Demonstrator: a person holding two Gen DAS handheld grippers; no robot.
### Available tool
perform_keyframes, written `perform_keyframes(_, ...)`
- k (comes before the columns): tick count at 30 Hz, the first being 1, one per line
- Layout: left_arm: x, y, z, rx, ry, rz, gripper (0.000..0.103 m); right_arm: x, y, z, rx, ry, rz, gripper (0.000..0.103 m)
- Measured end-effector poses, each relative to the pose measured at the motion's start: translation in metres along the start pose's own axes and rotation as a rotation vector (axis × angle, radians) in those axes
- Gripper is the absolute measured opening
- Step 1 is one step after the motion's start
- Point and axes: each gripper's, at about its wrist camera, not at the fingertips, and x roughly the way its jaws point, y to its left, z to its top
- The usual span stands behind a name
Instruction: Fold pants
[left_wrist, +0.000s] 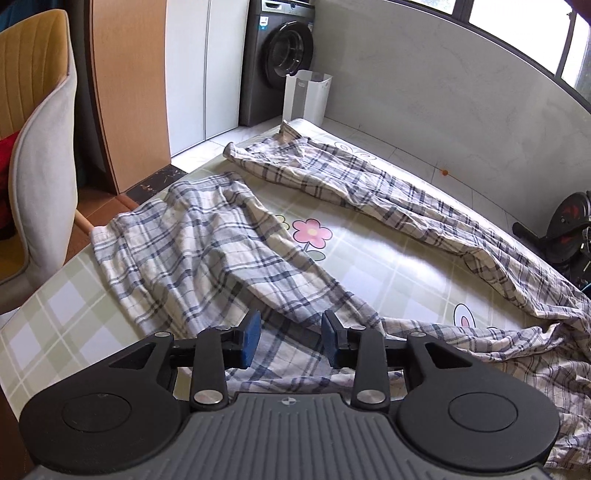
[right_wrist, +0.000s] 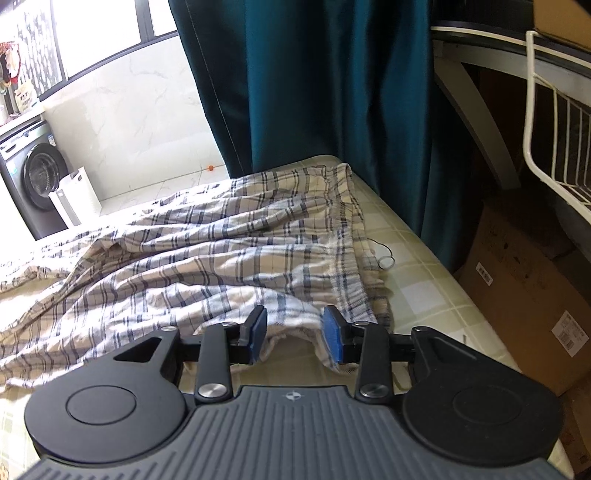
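Left wrist: open left claw (left_wrist: 290, 338) above plaid pants (left_wrist: 192, 254).

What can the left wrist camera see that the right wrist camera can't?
Only the left wrist view shows the two pant legs spread apart, a pink flower printed on the table cover between them, and a chair.

Only the right wrist view shows the waistband, the teal curtain, a cardboard box and a white wire rack.

Both show the plaid pants, the washing machine, the white bin, and an open gripper: left gripper, right gripper.
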Motion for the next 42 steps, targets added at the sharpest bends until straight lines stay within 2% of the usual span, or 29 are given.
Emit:
perform_keyframes(5, 0.014, -0.004, -0.003, 0.033, 0.034, 0.028, 0.038, 0.016, 0.01, 0.005, -0.002, -0.007, 0.008, 0.055)
perform_keyframes(10, 0.025, 0.011, -0.01, 0.02, 0.09, 0.078, 0.038, 0.037, 0.015, 0.001, 0.006, 0.059, -0.003, 0.055)
perform_keyframes(12, 0.024, 0.021, -0.013, 0.019, 0.078, 0.089, 0.037, 0.043, 0.012, -0.002, 0.031, 0.094, -0.01, 0.054)
perform_keyframes(14, 0.022, 0.025, -0.013, 0.033, 0.077, 0.105, 0.037, 0.045, 0.009, -0.005, 0.039, 0.118, -0.022, 0.047)
perform_keyframes(17, 0.019, 0.032, -0.013, 0.046, 0.079, 0.117, 0.037, 0.043, 0.013, -0.009, -0.044, 0.143, -0.055, 0.036)
perform_keyframes(19, 0.017, 0.033, -0.015, 0.076, 0.078, 0.117, 0.038, 0.041, 0.014, -0.011, -0.079, 0.167, -0.072, 0.024)
perform_keyframes(23, 0.013, 0.035, -0.02, 0.087, 0.075, 0.108, 0.038, 0.033, 0.0, -0.01, -0.02, 0.188, -0.074, 0.01)
perform_keyframes(28, 0.009, 0.038, -0.024, 0.084, 0.085, 0.103, 0.038, 0.022, -0.01, -0.011, 0.007, 0.205, -0.074, 0.007)
perform_keyframes(31, 0.008, 0.041, -0.025, 0.079, 0.091, 0.1, 0.037, 0.015, -0.015, -0.014, 0.017, 0.221, -0.083, 0.001)
perform_keyframes(33, 0.008, 0.043, -0.026, 0.078, 0.096, 0.098, 0.037, 0.012, -0.018, -0.017, 0.013, 0.249, -0.106, 0.0)
perform_keyframes(36, 0.01, 0.042, -0.024, 0.071, 0.102, 0.098, 0.037, 0.002, -0.023, -0.022, -0.014, 0.244, -0.145, 0.001)
perform_keyframes(39, 0.013, 0.04, -0.022, 0.058, 0.107, 0.105, 0.037, -0.011, -0.023, -0.023, -0.032, 0.181, -0.09, 0.001)
perform_keyframes(42, 0.019, 0.032, -0.016, 0.049, 0.099, 0.094, 0.038, -0.02, -0.013, -0.014, -0.048, 0.085, -0.042, 0.007)
